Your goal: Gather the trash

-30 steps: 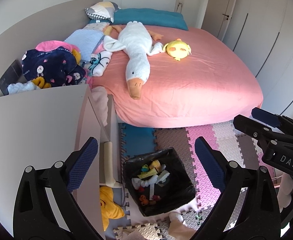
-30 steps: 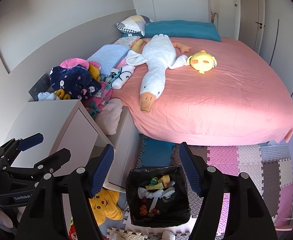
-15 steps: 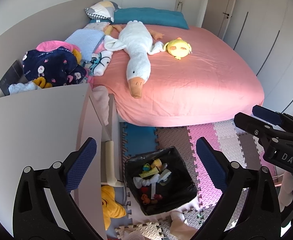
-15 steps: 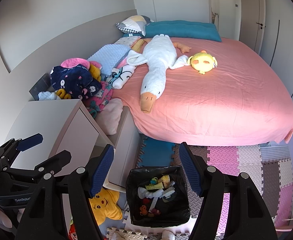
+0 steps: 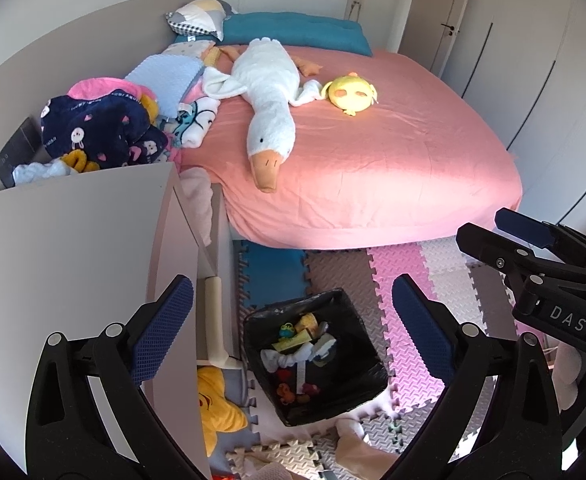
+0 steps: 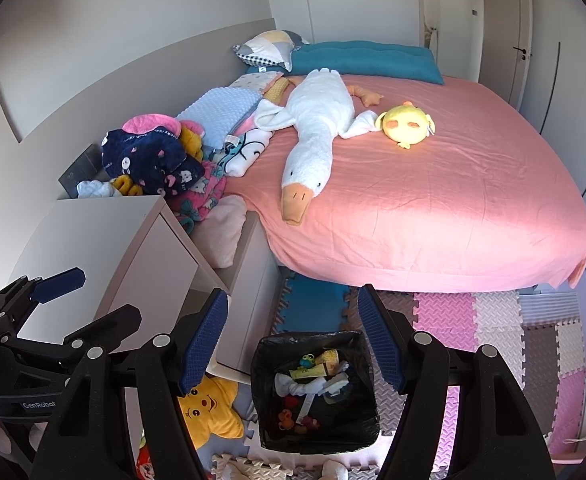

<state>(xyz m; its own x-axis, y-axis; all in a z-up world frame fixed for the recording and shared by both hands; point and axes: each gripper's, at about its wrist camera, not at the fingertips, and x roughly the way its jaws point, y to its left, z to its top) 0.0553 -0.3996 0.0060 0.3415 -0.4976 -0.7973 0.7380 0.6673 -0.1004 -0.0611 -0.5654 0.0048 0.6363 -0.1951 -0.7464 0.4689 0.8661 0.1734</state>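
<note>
On the foam floor mat (image 6: 445, 312) beside the bed (image 6: 453, 208), a black-lined trash bin (image 6: 357, 420) sits full of wrappers and scraps. Above it, the left hand-held gripper (image 5: 289, 332) and right hand-held gripper (image 6: 293, 340) both hang spread wide, holding nothing. A white goose plush (image 6: 317, 144) lies on the bed.

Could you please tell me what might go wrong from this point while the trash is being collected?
1. The left gripper and right gripper are both open and empty above the bin, close together, so they might bump.
2. The bin stands on loose-looking foam mats and might tip if nudged.
3. The star toy beside the bin, or the duck toy on the bed, could be mistaken for trash.
</note>
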